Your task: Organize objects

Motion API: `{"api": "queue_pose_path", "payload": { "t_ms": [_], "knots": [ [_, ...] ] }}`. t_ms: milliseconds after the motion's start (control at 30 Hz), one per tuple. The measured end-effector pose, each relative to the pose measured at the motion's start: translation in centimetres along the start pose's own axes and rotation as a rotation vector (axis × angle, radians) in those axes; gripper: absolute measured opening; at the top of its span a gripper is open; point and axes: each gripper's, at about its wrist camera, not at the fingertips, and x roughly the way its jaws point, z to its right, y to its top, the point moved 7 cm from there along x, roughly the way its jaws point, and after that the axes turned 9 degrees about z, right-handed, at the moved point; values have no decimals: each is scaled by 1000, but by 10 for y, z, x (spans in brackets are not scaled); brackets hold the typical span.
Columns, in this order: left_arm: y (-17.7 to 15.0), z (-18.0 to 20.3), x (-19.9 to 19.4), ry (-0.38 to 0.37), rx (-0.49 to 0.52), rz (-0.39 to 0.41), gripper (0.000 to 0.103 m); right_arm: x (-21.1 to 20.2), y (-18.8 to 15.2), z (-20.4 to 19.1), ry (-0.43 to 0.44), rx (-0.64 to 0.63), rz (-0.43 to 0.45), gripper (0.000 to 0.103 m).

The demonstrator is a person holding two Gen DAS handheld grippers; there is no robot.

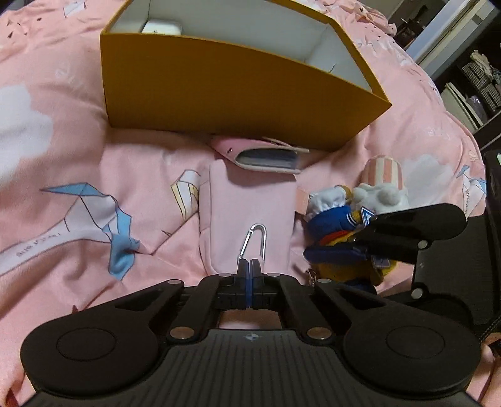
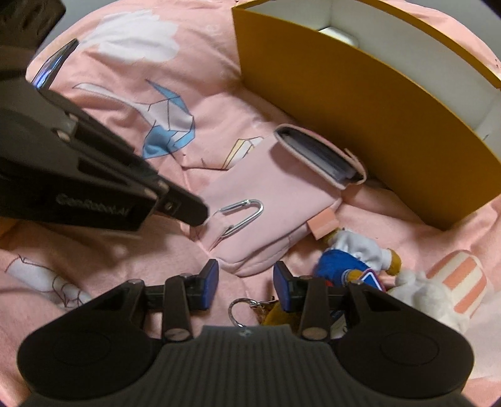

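A pink pouch point(image 1: 250, 200) with a silver carabiner point(image 1: 255, 241) lies on the bed in front of a yellow box point(image 1: 219, 94). My left gripper point(image 1: 249, 266) is shut on the pouch's loop at the carabiner's base. The pouch also shows in the right wrist view point(image 2: 266, 200) with its carabiner point(image 2: 244, 213). A pink card wallet point(image 1: 266, 156) rests on the pouch's far end against the box. My right gripper point(image 2: 245, 281) is open, just over the pouch's near corner, beside a plush duck keychain point(image 2: 353, 263). A white case point(image 1: 161, 26) lies inside the box.
A pink-and-white striped plush point(image 2: 454, 281) lies right of the duck, whose metal key ring point(image 2: 239, 310) sits between my right fingers. The pink printed duvet point(image 1: 78, 188) covers the bed. Shelves and a door point(image 1: 463, 62) stand beyond the bed at right.
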Motion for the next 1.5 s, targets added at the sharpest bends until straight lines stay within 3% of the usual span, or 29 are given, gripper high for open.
{"api": "queue_pose_path", "payload": {
  "t_ms": [167, 267, 400, 500, 633, 800, 867, 933, 1067, 1133, 1333, 1500],
  "knots": [
    [-5, -7, 8, 94, 4, -61, 7, 5, -1, 2, 13, 26, -15, 45],
    [-5, -17, 2, 122, -22, -48, 8, 4, 1, 5, 22, 66, -13, 47],
    [3, -22, -2, 147, -42, 0, 10, 6, 6, 11, 11, 117, -11, 63],
    [0, -24, 4, 145, -57, -21, 12, 10, 9, 7, 0, 97, -20, 66],
    [-2, -23, 8, 127, -60, -39, 19, 19, 9, 12, -12, 121, -44, 81],
    [-3, -26, 7, 120, -86, -44, 23, 28, 9, 11, 20, 121, -57, 85],
    [-3, -25, 7, 121, -87, -44, 23, 28, 10, 9, 32, 117, -50, 77],
    [-3, -25, 7, 120, -87, -44, 23, 25, 10, 6, 50, 112, -37, 63],
    [-3, -25, 4, 115, -90, -43, 27, 25, 8, 5, 68, 145, -33, 47],
    [-2, -25, 2, 106, -95, -38, 30, 21, 8, 5, 77, 161, -21, 20],
    [-3, -26, 2, 100, -96, -42, 32, 15, 8, 11, 38, 186, 7, 11],
    [-5, -26, 2, 88, -103, -50, 37, 7, 13, 14, 12, 175, 51, 9]
  ]
}}
